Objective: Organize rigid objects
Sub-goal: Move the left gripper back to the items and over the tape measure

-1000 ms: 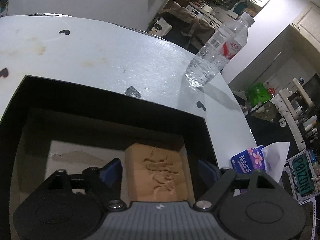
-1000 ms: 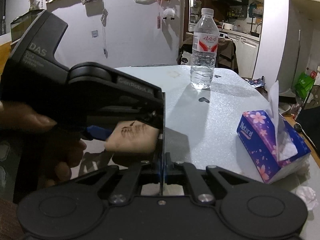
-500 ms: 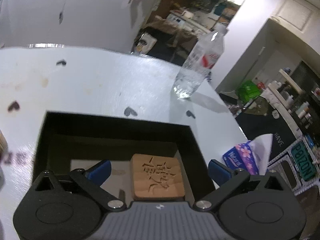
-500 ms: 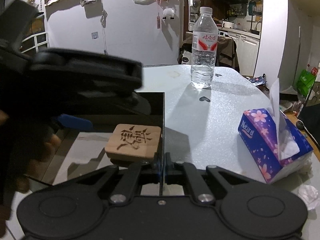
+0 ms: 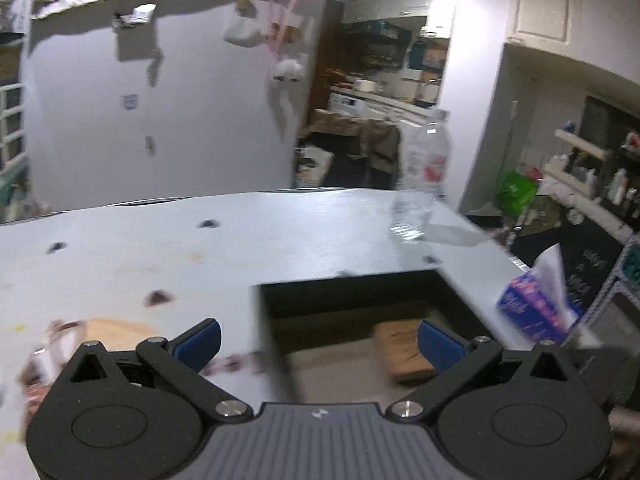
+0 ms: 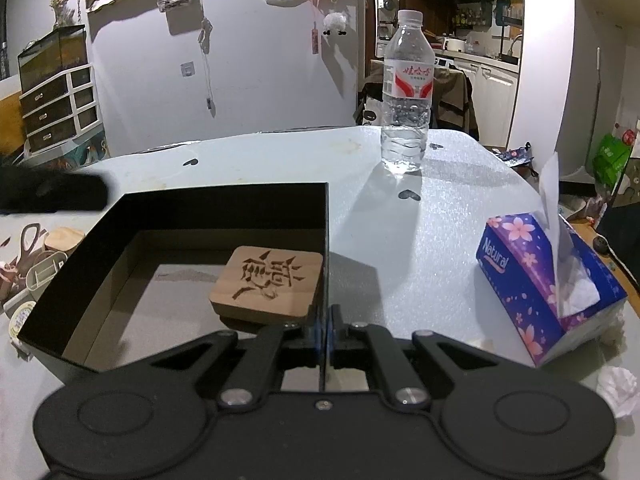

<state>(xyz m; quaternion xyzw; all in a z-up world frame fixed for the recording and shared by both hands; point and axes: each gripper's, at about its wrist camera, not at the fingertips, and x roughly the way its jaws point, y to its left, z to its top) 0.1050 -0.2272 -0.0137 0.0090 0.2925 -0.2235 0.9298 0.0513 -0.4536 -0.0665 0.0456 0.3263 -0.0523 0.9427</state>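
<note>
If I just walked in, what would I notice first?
Probably the wooden block with carved writing, lying inside the black box in the middle of the table. Next, the tall water bottle standing behind it, and the purple tissue box on the right.

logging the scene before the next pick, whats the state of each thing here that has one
black box: open-topped, no lid seen, right wall pinched
carved wooden block: lying flat inside the box, by its right wall, carving up
water bottle: upright, capped, outside the box
tissue box: opened, a tissue sticking up
left tongs: wide open, just been opening, nothing between them
right tongs: shut on the box's right wall
</note>
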